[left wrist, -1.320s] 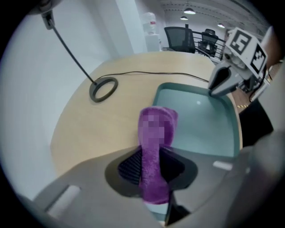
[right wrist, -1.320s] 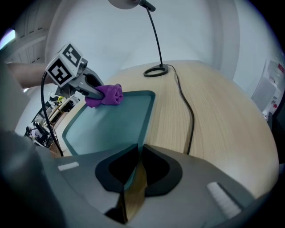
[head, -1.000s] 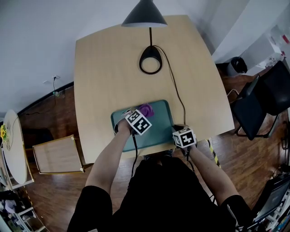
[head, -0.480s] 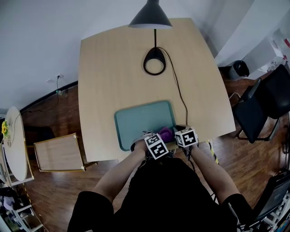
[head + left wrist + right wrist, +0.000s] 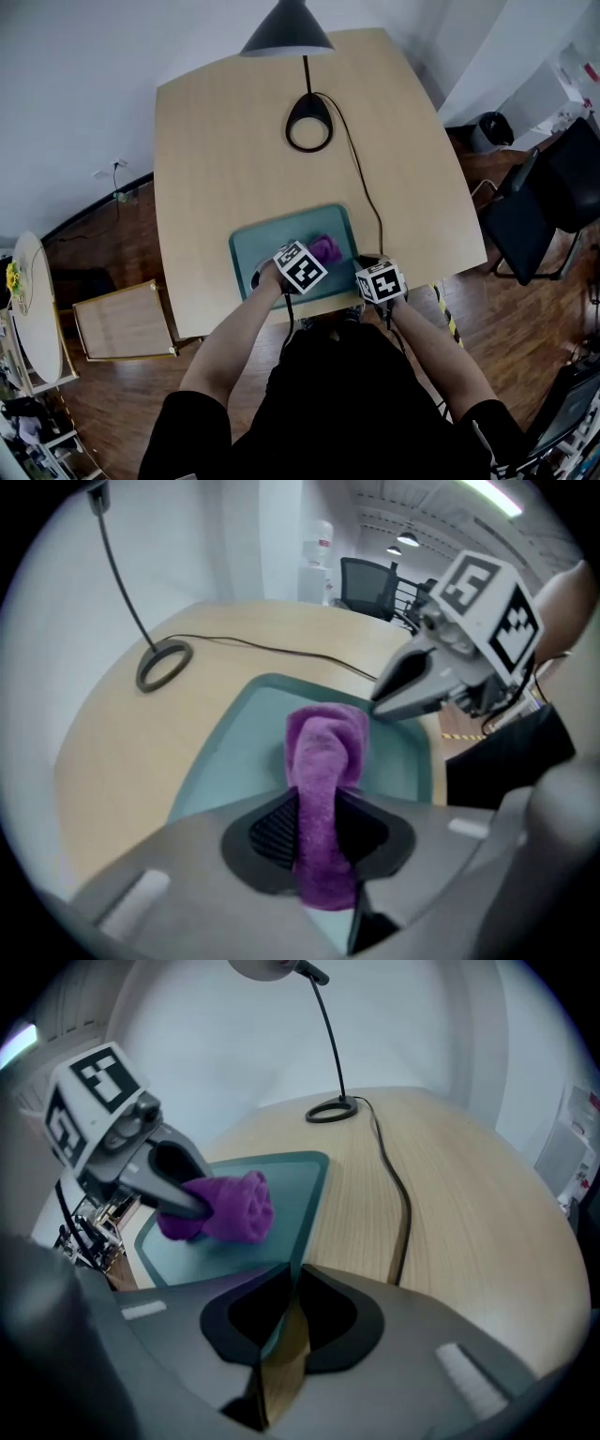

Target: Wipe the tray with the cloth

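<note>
Purple cloth, clamped in the left claw, has slid from the teal tray's near corner toward its middle. Right claw grips the tray's rim. Lamp cable runs just beside it on the desk.

Jaws, tray edge and lamp shade out of sight

In the head view the jaws of the left gripper and right gripper lie under their marker cubes. The cubes and hands also cover the near edge of the tray and one side of the cloth. The tray's rim there seems slightly smeared. In the left gripper view the cloth's lower end disappears behind the gripper's body. The lamp shade is cut by the top edge.
</note>
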`<move>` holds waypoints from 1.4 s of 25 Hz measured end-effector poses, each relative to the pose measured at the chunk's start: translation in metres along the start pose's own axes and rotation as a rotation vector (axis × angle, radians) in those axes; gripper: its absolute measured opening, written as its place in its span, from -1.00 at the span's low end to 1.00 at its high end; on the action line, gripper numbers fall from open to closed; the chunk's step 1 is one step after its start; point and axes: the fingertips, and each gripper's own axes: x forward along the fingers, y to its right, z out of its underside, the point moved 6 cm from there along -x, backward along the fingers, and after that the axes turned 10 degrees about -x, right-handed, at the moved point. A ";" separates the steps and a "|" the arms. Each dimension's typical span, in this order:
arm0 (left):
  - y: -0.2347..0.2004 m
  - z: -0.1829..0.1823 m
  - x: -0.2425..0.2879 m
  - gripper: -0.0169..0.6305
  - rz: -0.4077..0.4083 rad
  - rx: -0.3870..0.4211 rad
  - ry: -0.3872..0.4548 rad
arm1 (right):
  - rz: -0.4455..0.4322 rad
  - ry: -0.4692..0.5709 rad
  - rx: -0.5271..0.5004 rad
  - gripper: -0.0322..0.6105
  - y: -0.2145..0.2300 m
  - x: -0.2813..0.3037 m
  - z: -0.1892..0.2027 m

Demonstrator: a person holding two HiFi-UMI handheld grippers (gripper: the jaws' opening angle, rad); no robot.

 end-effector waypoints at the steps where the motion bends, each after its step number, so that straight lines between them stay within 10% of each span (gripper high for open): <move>1: -0.016 -0.006 -0.001 -0.61 -0.035 -0.005 -0.002 | -0.003 0.004 0.000 -0.78 -0.001 -0.001 -0.001; 8: -0.086 -0.046 -0.007 -0.61 -0.167 -0.030 -0.015 | -0.027 0.035 0.005 -0.78 -0.004 -0.004 -0.007; 20: 0.024 -0.036 0.013 -0.61 0.005 0.082 -0.013 | -0.040 0.020 0.003 -0.78 0.000 -0.002 -0.001; 27: 0.080 -0.011 0.014 -0.61 0.127 -0.054 0.022 | -0.041 0.005 -0.002 -0.78 0.003 -0.002 -0.001; 35: 0.091 -0.001 0.014 -0.61 0.195 0.000 0.016 | -0.035 -0.003 -0.015 -0.77 0.000 0.001 -0.001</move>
